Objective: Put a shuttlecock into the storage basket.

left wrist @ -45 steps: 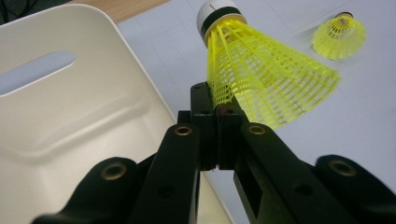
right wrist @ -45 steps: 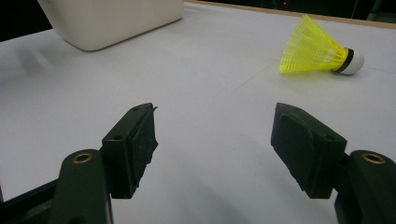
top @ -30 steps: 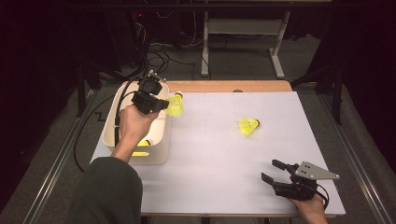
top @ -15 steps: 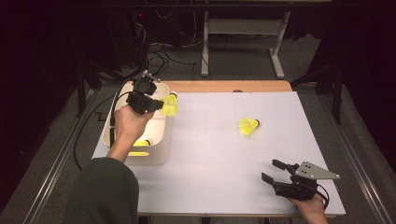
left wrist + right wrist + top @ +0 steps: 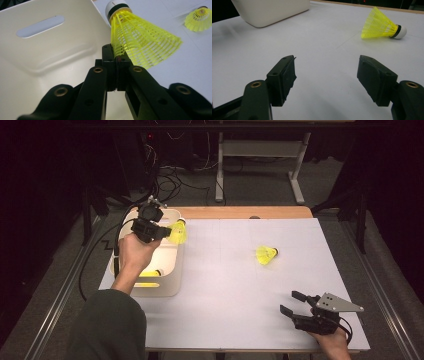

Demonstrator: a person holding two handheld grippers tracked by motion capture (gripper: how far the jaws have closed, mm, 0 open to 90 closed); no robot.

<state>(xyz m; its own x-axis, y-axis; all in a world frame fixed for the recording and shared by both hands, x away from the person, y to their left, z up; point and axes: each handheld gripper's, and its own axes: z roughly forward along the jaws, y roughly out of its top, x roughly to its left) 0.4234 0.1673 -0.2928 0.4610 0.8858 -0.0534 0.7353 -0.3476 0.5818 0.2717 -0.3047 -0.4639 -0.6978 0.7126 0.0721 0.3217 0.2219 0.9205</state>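
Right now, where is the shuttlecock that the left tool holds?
In the high view, the held shuttlecock is at the table's left, pinched in the left tool over the bin's right rim.

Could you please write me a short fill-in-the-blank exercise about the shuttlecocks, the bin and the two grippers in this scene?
1. The left gripper pinches a yellow shuttlecock by its ____ skirt.
2. The held shuttlecock hangs over the rim of the white ____.
3. The right gripper has its jaws ____, with nothing between them.
4. The loose shuttlecock lies on its ____ on the table.

Missing words: mesh; bin; open; side
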